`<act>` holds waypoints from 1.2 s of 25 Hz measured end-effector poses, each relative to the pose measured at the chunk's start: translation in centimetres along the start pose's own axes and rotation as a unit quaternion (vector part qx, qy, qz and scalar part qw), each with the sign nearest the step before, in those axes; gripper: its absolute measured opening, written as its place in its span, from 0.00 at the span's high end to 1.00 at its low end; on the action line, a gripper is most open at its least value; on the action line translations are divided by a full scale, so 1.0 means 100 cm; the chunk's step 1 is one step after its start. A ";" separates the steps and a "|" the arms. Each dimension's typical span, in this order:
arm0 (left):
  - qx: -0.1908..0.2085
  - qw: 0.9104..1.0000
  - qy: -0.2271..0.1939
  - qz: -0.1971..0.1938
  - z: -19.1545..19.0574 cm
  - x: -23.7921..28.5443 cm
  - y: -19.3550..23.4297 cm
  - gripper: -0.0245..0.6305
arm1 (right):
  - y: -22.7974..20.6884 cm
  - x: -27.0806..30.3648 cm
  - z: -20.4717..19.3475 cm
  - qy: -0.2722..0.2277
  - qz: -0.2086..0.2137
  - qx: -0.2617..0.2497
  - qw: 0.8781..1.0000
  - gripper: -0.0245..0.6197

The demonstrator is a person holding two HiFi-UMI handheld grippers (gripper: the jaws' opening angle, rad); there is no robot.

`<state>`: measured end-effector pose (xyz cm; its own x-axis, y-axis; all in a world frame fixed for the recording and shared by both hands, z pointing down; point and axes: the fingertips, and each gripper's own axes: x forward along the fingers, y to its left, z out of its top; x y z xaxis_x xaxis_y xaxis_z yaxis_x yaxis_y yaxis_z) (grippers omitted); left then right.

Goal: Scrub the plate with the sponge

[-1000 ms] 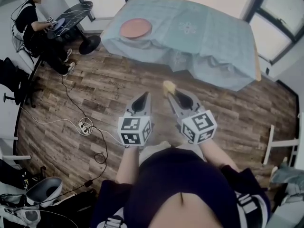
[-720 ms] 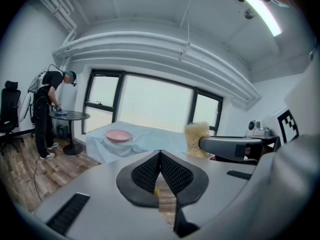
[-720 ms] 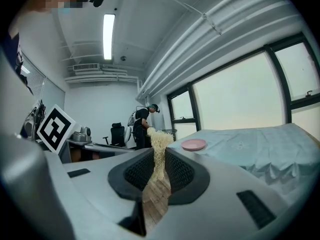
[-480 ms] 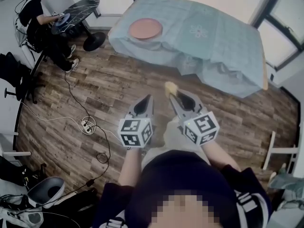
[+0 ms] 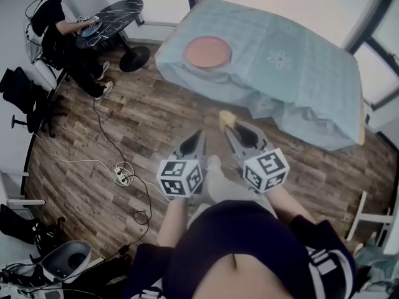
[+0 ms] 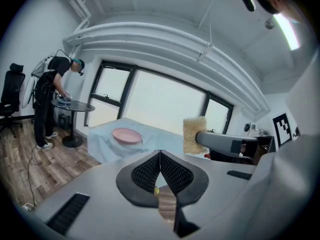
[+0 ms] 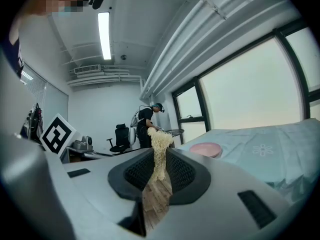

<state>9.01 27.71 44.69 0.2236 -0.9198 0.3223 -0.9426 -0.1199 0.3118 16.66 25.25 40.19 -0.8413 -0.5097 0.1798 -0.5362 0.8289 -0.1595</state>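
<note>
A pink plate lies on the near left part of a table under a pale blue cloth; it also shows in the left gripper view as the plate and in the right gripper view as the plate. My right gripper is shut on a yellow sponge, held upright between the jaws as the sponge. My left gripper is shut with nothing in it, jaws touching. Both grippers hang over the wooden floor, well short of the table. The sponge shows to the left gripper's right.
A person stands at a small round black table at the far left. A power strip and cables lie on the wooden floor to my left. Black chairs stand along the left wall.
The table and plate have drawn nearer and shifted right in the head view as I move forward. Both grippers keep their state, the sponge still held.
</note>
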 end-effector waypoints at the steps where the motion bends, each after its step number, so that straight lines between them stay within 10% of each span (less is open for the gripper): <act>1: -0.006 1.000 -0.002 -0.003 0.006 0.005 0.006 0.94 | -0.004 0.011 0.003 0.000 0.001 0.000 1.000 0.86; 30: -0.048 0.998 0.004 0.037 0.098 0.169 0.179 0.94 | -0.127 0.229 0.053 0.032 0.005 -0.006 0.999 0.86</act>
<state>-6.53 6.39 46.96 0.1564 -0.9219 0.3543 -0.9283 -0.0148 0.3715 3.85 1.89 41.22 -0.8402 -0.4865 0.2395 -0.5270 0.8366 -0.1496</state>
